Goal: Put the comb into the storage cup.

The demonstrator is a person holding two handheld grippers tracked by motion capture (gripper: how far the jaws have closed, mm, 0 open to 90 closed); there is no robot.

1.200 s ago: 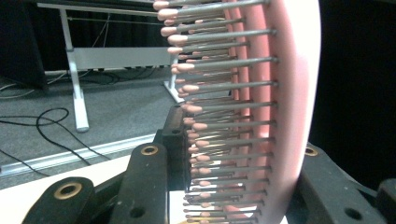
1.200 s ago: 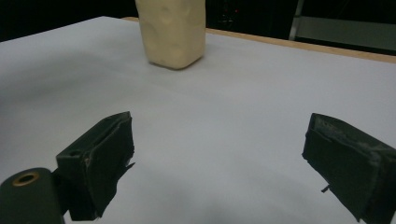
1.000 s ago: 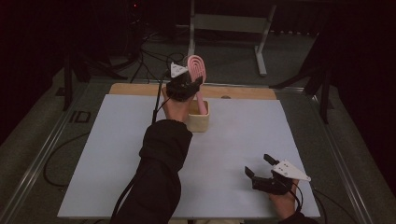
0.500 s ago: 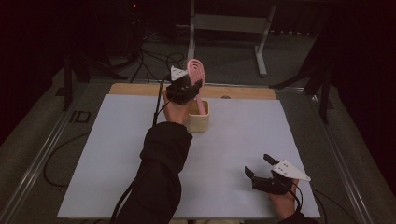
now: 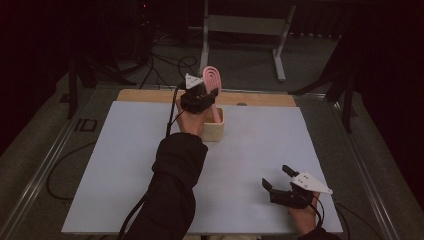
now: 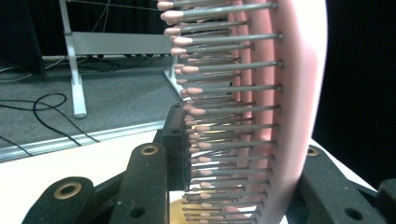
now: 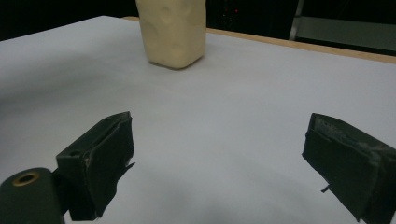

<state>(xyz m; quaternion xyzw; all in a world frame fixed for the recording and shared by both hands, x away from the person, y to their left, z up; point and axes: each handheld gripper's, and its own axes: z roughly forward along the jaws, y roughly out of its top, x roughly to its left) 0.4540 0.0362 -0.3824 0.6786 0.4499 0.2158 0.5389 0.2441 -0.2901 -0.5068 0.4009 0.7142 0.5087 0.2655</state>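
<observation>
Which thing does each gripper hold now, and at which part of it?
The left gripper is shut on the pink hairbrush, clamping its bristled head, above the cream holder. The right gripper is open and holds nothing.

Desk and dim room behind it

A white sheet (image 5: 125, 165) covers the desk (image 5: 150, 95), leaving a wooden strip bare along the far edge. Beyond it, a grey metal stand (image 5: 245, 25) rests on dark carpet, with black cables (image 5: 160, 65) looping across the floor.

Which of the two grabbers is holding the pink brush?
The left gripper, up by the cream holder, is clamped on the pink brush. The right gripper is open.
</observation>
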